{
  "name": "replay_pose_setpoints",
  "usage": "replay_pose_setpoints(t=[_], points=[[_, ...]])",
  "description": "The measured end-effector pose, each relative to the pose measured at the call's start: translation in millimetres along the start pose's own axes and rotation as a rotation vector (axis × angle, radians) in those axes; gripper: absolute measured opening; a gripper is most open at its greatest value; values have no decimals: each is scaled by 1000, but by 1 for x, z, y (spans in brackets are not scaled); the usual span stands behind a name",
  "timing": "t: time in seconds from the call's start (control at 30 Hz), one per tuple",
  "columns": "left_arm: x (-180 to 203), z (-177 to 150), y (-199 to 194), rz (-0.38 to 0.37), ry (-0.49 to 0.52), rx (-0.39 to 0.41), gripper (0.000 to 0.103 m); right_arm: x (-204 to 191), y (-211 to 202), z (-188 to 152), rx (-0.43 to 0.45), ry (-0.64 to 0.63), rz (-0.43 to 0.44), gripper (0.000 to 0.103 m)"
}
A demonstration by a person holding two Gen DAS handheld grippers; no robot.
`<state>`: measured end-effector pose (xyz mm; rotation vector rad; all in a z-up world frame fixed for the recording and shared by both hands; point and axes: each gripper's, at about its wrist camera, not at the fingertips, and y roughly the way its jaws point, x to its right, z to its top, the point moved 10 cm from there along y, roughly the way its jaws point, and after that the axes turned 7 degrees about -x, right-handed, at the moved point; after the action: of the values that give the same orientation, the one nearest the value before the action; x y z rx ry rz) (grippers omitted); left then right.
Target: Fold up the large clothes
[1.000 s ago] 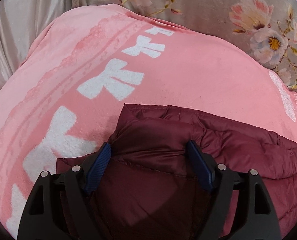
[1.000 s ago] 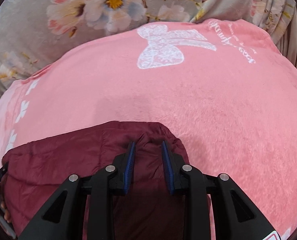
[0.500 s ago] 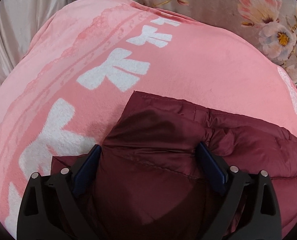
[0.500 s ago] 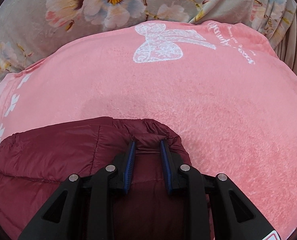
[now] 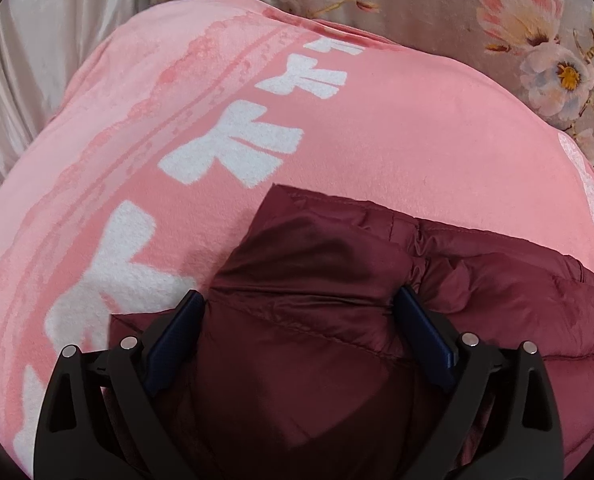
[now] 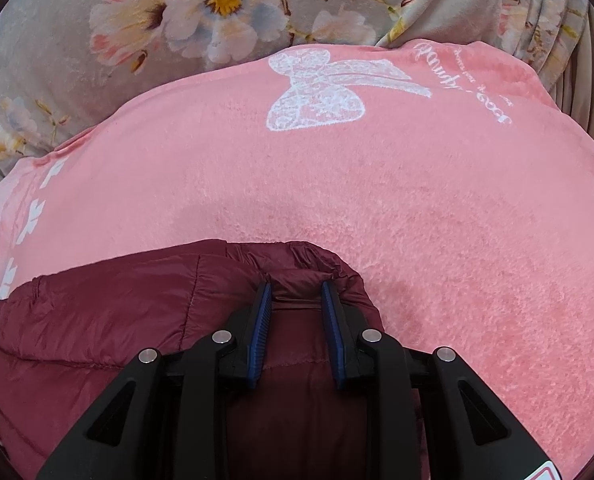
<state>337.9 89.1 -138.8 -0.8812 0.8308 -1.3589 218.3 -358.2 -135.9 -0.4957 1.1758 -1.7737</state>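
Hiding the jacket (image 6: 97,320) fold: right claw (image 6: 297,292).

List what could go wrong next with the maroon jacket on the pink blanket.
1. The left gripper stands wide open around the puffy maroon jacket; the freed fold may spring back open.
2. The right gripper pinches only a small fold near the jacket's edge; the slick fabric could slip out.
3. Dragging the jacket could bunch the soft pink blanket underneath.

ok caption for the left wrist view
Left gripper wide open over a maroon puffer jacket on a pink blanket.
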Motion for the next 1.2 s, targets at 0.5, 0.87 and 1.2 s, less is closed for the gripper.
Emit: replay_pose_setpoints(t=[0.5, 0.87, 1.2], points=[[121, -95, -95, -114, 204, 45, 87, -149, -91, -122, -13, -277, 235, 32], [122, -114, -75, -38, 230, 76, 92, -149, -73, -142, 21, -323, 144, 32], [121, -114, -72, -31, 227, 72, 93, -147, -71, -142, 3, -315, 148, 31]])
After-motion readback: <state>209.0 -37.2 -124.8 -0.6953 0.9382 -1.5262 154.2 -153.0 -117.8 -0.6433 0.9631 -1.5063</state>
